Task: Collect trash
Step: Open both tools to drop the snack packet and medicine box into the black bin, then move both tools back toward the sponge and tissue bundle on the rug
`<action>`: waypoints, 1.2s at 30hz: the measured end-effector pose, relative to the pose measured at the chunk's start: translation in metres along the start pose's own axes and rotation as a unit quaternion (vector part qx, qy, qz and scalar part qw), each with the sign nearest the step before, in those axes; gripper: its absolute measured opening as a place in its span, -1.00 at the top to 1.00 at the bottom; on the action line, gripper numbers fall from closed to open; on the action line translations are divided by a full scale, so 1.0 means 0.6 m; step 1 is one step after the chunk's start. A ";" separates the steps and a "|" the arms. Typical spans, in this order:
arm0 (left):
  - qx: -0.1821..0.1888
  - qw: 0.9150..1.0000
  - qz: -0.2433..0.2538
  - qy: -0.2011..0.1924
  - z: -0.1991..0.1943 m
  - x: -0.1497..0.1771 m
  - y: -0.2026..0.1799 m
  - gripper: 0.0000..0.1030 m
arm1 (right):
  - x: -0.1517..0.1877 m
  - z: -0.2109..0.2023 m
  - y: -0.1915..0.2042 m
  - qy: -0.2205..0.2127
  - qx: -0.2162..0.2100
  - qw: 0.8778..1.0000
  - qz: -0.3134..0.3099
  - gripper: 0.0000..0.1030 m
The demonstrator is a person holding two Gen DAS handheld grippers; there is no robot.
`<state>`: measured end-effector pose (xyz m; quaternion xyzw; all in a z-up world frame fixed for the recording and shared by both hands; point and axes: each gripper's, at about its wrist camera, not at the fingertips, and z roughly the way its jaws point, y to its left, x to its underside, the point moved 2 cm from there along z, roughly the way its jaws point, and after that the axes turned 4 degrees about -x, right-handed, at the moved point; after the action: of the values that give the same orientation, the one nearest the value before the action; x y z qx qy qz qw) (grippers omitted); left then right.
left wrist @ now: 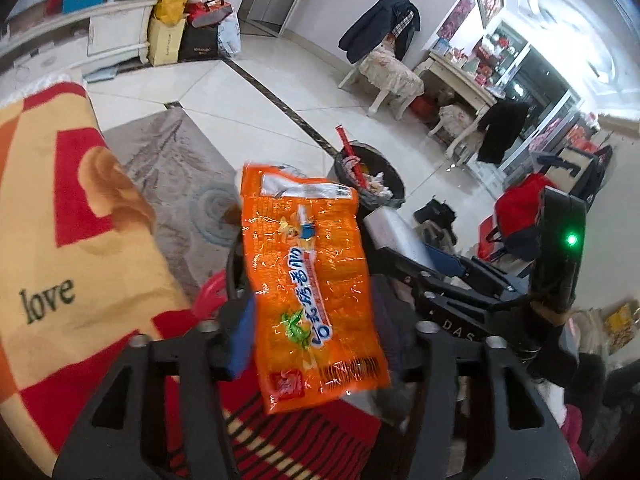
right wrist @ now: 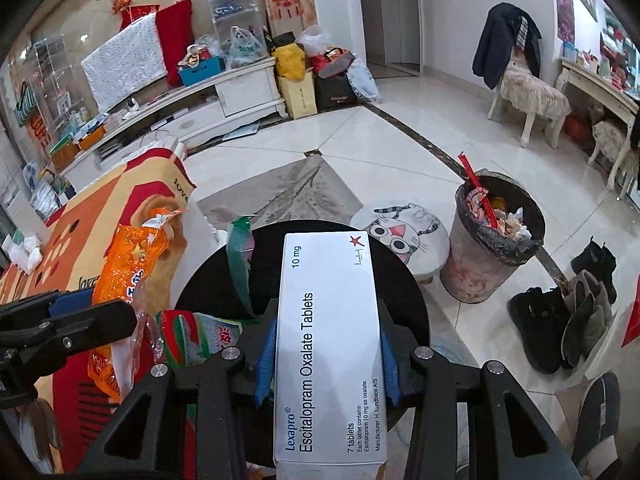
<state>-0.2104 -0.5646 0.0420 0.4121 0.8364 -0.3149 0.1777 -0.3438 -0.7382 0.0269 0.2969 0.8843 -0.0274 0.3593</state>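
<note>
Right wrist view: your right gripper (right wrist: 328,344) clamps the tablet box (right wrist: 330,344) lengthwise; bin (right wrist: 472,276) ahead-right. Your left gripper (left wrist: 308,320) seemingly slackens around the orange wrapper (left wrist: 312,284); right sits nearer.

We see a crinkled orange snack wrapper (left wrist: 314,284) and a white tablet box (right wrist: 330,344), both raised near the full trash bin (right wrist: 494,240).

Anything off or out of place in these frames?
The bin is nearly full, and a red stick juts above its rim. The orange wrapper has a torn-open top and hangs beside the left gripper, touching only one pad. The white box sits straight in the right gripper.
</note>
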 end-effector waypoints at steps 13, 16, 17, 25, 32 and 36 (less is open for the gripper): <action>-0.026 1.000 -0.010 -0.010 -0.027 0.003 0.028 -0.30 | 0.011 0.012 0.015 0.004 -0.011 1.000 0.014 -0.37; -0.040 0.999 -0.009 -0.011 -0.037 0.009 0.032 -0.30 | 0.013 0.009 0.026 0.004 -0.013 1.000 0.009 -0.37; -0.047 0.999 -0.008 -0.014 -0.043 0.011 0.035 -0.30 | 0.013 0.008 0.029 0.004 -0.014 1.000 0.007 -0.37; -0.135 0.990 0.003 -0.050 -0.086 0.030 0.065 -0.30 | 0.013 0.002 0.069 -0.004 -0.024 1.000 -0.006 -0.37; -0.184 0.980 -0.027 -0.066 -0.126 0.049 0.133 -0.30 | 0.013 0.003 0.136 -0.005 -0.044 0.998 -0.034 -0.37; -0.211 0.974 -0.042 -0.075 -0.152 0.060 0.169 -0.30 | 0.012 0.003 0.179 -0.009 -0.060 0.997 -0.048 -0.37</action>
<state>-0.1538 -0.4355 0.0508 0.3052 0.8848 -0.1683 0.3094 -0.2885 -0.6466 0.0387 0.2316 0.8946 0.0057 0.3822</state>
